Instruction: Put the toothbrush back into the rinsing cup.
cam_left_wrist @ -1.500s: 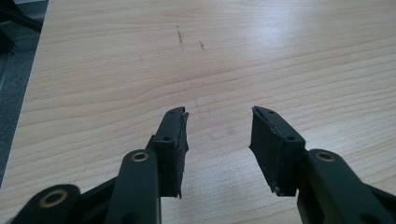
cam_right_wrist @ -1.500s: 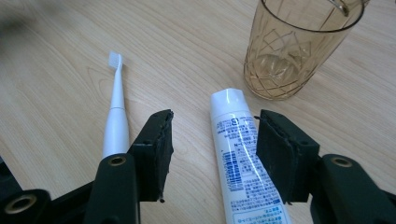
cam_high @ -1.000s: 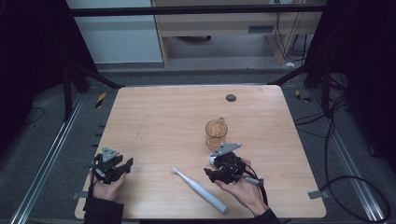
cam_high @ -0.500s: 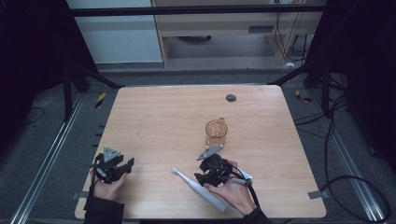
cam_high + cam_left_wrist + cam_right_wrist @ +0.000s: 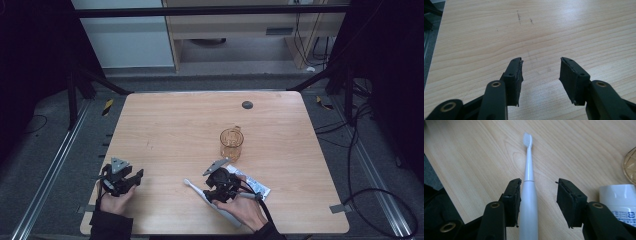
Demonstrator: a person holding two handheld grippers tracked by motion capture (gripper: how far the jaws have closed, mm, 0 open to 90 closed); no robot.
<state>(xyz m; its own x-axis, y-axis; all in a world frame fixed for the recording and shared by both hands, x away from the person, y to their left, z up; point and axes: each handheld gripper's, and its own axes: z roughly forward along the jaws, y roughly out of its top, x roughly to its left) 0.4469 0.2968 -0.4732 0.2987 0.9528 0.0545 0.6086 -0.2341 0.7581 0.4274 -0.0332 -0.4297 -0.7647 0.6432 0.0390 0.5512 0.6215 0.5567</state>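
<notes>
Beside the toothbrush (image 5: 528, 192) on the bench (image 5: 165, 125), a white tube (image 5: 617, 202) lay near the amber cup (image 5: 231, 144), while the right gripper (image 5: 537, 202), closing but still apart, straddled its handle; the left gripper (image 5: 540, 80) gaped empty.

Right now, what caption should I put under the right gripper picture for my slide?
The right gripper closing its open jaws around a white toothbrush lying on the wooden table.

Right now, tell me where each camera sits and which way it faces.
High view: above the table's near edge, looking forward and down; both hands, left tool, right tool.
Left gripper view: on the left tool, facing bare table.
Right gripper view: on the right tool, along the toothbrush.
Shared: toothbrush, tube.
</notes>
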